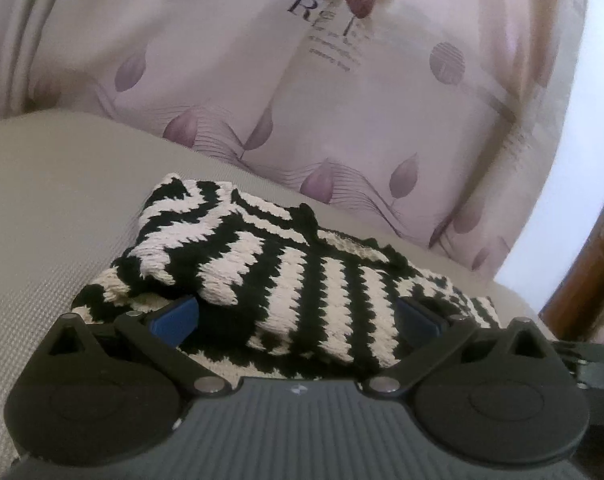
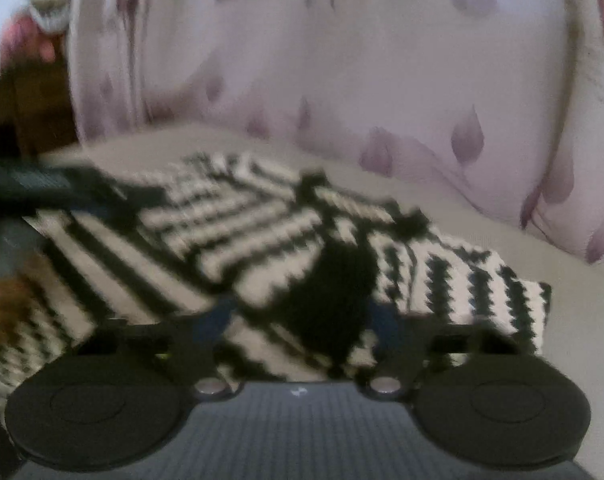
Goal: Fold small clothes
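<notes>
A small black-and-cream striped knit garment [image 1: 261, 268] lies bunched on a beige cushion [image 1: 61, 200]. My left gripper [image 1: 297, 316] is wide open, its blue pads on either side of a thick fold at the garment's near edge. In the right wrist view, which is blurred, the same garment [image 2: 281, 248] fills the middle. My right gripper [image 2: 302, 320] is open with a bunch of the knit between its fingers. The left gripper's dark body [image 2: 41, 184] shows at the left of that view.
A pale pink fabric with purple leaf print [image 1: 342, 100] rises behind the cushion. Dark brown wooden furniture [image 1: 590, 280] stands at the right edge of the left view and also shows at the far left in the right wrist view [image 2: 29, 112].
</notes>
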The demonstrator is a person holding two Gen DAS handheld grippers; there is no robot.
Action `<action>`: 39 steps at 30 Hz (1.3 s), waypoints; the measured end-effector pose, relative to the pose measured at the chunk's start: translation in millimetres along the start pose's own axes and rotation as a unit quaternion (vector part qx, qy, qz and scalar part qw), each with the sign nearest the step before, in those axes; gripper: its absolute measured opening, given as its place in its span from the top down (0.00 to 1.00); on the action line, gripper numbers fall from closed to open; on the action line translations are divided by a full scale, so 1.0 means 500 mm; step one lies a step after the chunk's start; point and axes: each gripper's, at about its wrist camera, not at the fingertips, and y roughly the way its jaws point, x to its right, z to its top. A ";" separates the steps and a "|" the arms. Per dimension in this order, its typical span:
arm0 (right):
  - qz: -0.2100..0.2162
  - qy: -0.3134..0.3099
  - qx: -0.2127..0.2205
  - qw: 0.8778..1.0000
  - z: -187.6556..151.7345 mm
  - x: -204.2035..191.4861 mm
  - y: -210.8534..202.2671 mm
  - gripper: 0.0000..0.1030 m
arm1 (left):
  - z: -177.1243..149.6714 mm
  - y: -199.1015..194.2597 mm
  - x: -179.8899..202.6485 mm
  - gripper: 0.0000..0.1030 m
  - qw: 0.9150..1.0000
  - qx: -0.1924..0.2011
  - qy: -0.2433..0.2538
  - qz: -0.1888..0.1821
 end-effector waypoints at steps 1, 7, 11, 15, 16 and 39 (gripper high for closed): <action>-0.004 0.004 -0.012 1.000 -0.005 0.013 0.011 0.70 | 0.000 0.002 0.000 0.00 1.000 0.001 0.000 0.000; -0.033 0.139 0.055 0.988 -0.016 0.163 -0.052 0.85 | -0.001 -0.001 -0.020 0.00 0.999 -0.002 -0.037 0.001; -0.057 0.245 0.068 0.965 -0.059 0.280 -0.074 0.85 | 0.000 0.004 -0.029 0.00 0.999 -0.007 -0.052 0.004; -0.020 0.340 0.064 0.938 -0.135 0.338 -0.073 0.85 | -0.001 0.005 -0.027 0.00 0.999 -0.009 -0.048 0.005; 0.002 0.364 0.078 0.928 -0.148 0.345 -0.080 0.85 | 0.000 0.006 -0.026 0.00 0.999 -0.011 -0.048 0.006; -0.020 0.275 0.045 0.960 -0.099 0.275 -0.045 0.85 | -0.001 0.014 -0.040 0.00 0.997 -0.022 -0.075 0.012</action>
